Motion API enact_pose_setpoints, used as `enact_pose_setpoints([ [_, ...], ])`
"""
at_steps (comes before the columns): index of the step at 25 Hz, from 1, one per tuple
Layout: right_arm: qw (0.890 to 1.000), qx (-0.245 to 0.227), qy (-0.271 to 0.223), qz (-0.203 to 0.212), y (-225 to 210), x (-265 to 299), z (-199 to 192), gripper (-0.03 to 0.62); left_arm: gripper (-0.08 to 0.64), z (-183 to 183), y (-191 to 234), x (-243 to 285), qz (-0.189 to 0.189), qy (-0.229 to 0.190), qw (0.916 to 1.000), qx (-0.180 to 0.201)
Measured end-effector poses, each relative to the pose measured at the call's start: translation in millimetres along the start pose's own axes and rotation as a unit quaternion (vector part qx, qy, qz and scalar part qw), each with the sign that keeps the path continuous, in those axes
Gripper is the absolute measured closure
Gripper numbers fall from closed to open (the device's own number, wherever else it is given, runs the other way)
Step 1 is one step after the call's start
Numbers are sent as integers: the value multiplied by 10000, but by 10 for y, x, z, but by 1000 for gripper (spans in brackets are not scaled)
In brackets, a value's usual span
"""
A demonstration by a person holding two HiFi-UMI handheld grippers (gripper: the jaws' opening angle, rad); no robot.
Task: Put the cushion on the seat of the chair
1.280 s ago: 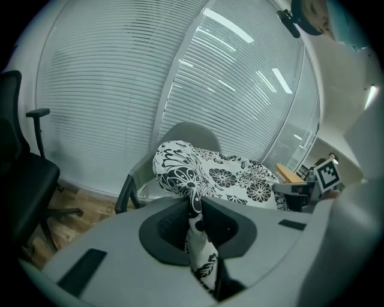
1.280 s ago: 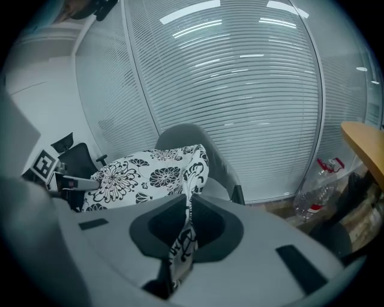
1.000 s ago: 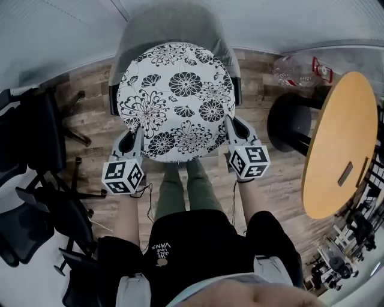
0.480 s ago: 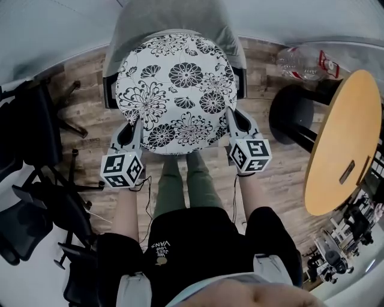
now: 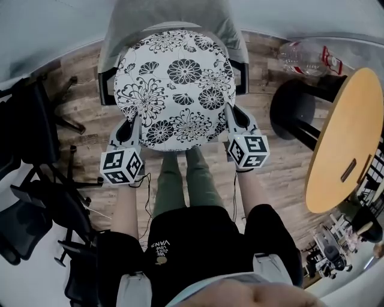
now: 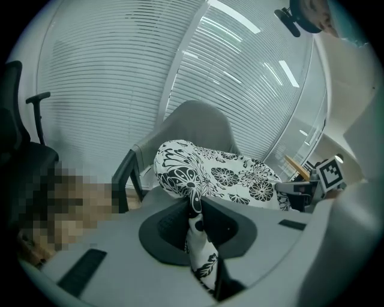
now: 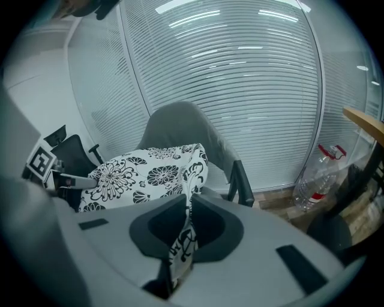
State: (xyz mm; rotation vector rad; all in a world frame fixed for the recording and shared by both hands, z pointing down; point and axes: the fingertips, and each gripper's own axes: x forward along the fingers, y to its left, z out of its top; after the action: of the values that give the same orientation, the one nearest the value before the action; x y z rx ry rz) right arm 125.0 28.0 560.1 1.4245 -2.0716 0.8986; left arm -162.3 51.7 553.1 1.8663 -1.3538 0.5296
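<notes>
A round white cushion [image 5: 175, 84] with black flower print hangs level over the grey chair [image 5: 168, 18]. My left gripper [image 5: 133, 127] is shut on the cushion's near left edge, and my right gripper [image 5: 231, 120] is shut on its near right edge. In the left gripper view the cushion [image 6: 216, 174] has its edge pinched between the jaws of the left gripper [image 6: 193, 207], with the chair [image 6: 198, 126] behind. In the right gripper view the cushion [image 7: 144, 171] edge is pinched in the right gripper [image 7: 187, 210], and the chair's back [image 7: 180, 129] and black armrest [image 7: 240, 180] rise behind. The seat is hidden under the cushion.
A round wooden table [image 5: 345, 138] and a black stool [image 5: 294, 111] stand at the right. A clear plastic bottle [image 5: 306, 55] lies on the wooden floor by the blinds. Black office chairs [image 5: 30, 156] crowd the left. The person's legs [image 5: 186, 180] stand just before the chair.
The cushion and chair sit slightly higher and further left in the head view than a second ago. Both grips are unchanged.
</notes>
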Motion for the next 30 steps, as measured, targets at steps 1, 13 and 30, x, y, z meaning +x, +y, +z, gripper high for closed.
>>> enact_pose_setpoints([
  [1,10000,-6,9,-11,-1,-1,1,560,508,-1,3,1,15,3,10000,-4],
  [13,9997,-202,48,-98,19,-101,102,560,508,59,-32,-53,70,-11,9999,-90],
  [30,9987,-414,158,-237,70,-199,283,560,506,189,-64,-143,196,-31,9997,-137],
])
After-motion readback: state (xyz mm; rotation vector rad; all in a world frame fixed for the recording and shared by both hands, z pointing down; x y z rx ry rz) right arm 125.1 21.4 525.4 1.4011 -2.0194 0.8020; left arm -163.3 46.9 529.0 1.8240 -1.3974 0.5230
